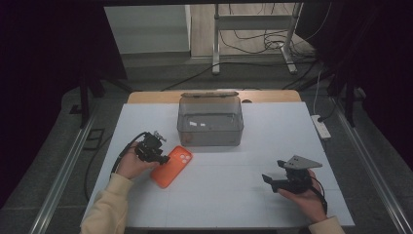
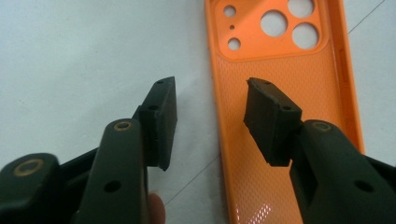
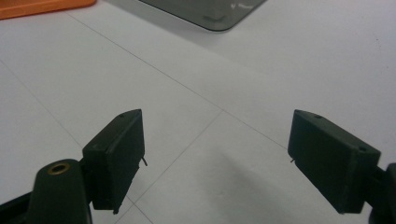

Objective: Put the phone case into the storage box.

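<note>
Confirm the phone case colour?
Orange phone case, dotted texture inside; clearest in the left gripper view.

The left hand (image 1: 130, 165), in a cream sleeve, holds the black two-jaw left gripper (image 1: 163, 158) low, its jaws partly apart and pressing on nothing. The right hand (image 1: 304, 195) cradles the black right gripper (image 1: 267, 180), its jaws spread wide and pointing left.

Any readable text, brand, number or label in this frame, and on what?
None readable.
Orange phone case: no lettering, only camera cutouts.
Clear plastic box: two small white marks inside, too small to read.
White table: thin lines only.
</note>
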`<action>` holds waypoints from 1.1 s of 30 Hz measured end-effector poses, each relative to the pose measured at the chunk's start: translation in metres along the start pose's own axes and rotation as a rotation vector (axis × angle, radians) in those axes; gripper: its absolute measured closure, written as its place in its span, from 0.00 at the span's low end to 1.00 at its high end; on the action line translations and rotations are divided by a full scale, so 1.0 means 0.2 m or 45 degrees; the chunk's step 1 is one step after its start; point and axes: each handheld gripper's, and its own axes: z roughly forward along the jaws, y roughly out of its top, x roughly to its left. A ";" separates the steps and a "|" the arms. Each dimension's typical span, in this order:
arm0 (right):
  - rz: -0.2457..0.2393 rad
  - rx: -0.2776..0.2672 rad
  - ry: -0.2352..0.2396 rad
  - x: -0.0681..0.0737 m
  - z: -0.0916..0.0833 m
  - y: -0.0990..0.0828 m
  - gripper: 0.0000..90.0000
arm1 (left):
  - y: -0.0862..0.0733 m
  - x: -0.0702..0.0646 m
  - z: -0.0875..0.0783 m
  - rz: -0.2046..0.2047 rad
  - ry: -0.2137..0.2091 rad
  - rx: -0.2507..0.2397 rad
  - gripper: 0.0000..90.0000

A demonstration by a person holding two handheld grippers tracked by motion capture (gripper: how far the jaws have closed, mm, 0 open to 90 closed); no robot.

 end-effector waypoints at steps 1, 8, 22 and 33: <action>0.000 0.000 0.000 0.00 0.00 0.00 0.21 | 0.00 0.00 0.00 -0.001 0.001 0.001 0.60; 0.001 -0.004 0.004 0.00 0.00 0.00 0.21 | 0.00 0.00 0.01 0.002 0.007 0.014 0.66; 0.002 -0.011 0.005 0.00 0.00 0.00 0.21 | 0.00 0.00 0.01 0.002 0.011 0.017 0.71; 0.001 -0.009 0.001 0.00 0.00 0.00 0.21 | 0.00 0.00 0.02 -0.005 -0.004 0.025 0.76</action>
